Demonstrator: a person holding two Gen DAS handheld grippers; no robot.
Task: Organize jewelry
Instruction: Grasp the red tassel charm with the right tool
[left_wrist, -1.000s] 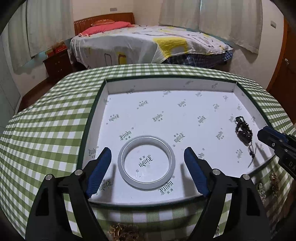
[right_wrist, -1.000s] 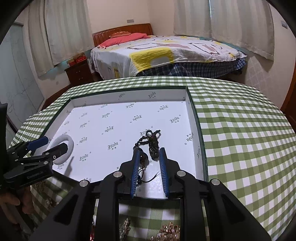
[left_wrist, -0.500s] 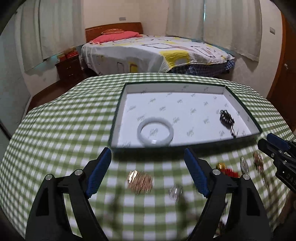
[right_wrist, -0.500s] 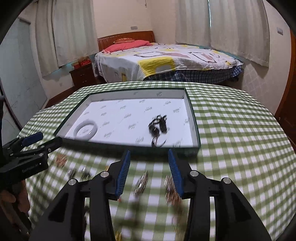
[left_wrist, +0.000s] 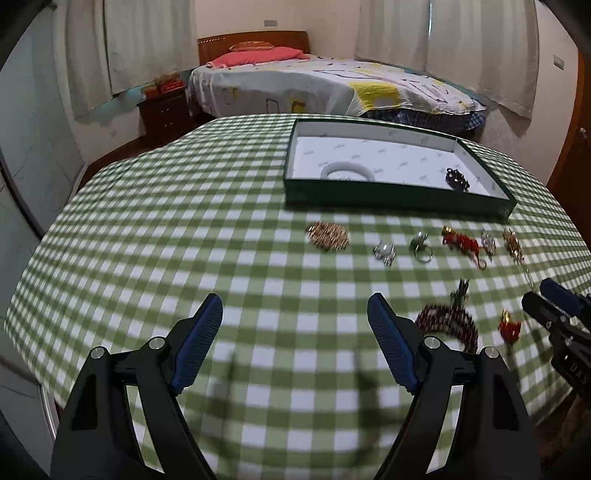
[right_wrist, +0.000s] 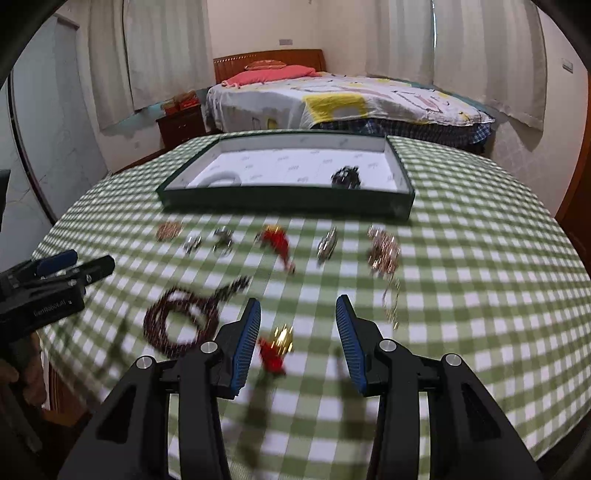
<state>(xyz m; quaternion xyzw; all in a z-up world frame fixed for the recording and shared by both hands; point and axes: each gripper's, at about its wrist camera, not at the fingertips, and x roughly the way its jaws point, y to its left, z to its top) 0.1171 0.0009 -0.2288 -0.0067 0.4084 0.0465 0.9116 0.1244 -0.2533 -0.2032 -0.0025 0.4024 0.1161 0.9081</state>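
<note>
Item: loose jewelry on a green-checked tablecloth (left_wrist: 155, 229), with a shallow green tray (left_wrist: 399, 195) at the far side, its white lining printed with a small repeated logo too small to read. Already in the tray: a white bangle (left_wrist: 348, 170) toward its left and a dark beaded piece (left_wrist: 457, 178) toward its right. Laid in a row just in front of the tray: a gold brooch (left_wrist: 328, 236), a small silver piece (left_wrist: 384, 253), a silver ring (left_wrist: 421, 246), a red tasselled ornament (left_wrist: 464, 243), and further gold and silver pieces on the right. Nearer the camera: a dark red bead necklace (right_wrist: 181, 321) in a loose coil, and a red-and-gold charm (right_wrist: 276, 347) lying below and between the right gripper's fingers. Handling, by judgement: all pieces light; the necklace limp and liable to trail or snag, best pinched across doubled strands; the charm soft at the tassel, firmer at its gold cap, so take it there; the ring and brooches hard, slippery and low-lying, needing a pinch at the edges. Left gripper (left_wrist: 295, 343): fingers spread wide, empty, over bare cloth. Right gripper (right_wrist: 298, 339): jaws part-open, nothing clamped, having just been opening. Writing: white lettering on each gripper body, blurred, not legible.
</note>
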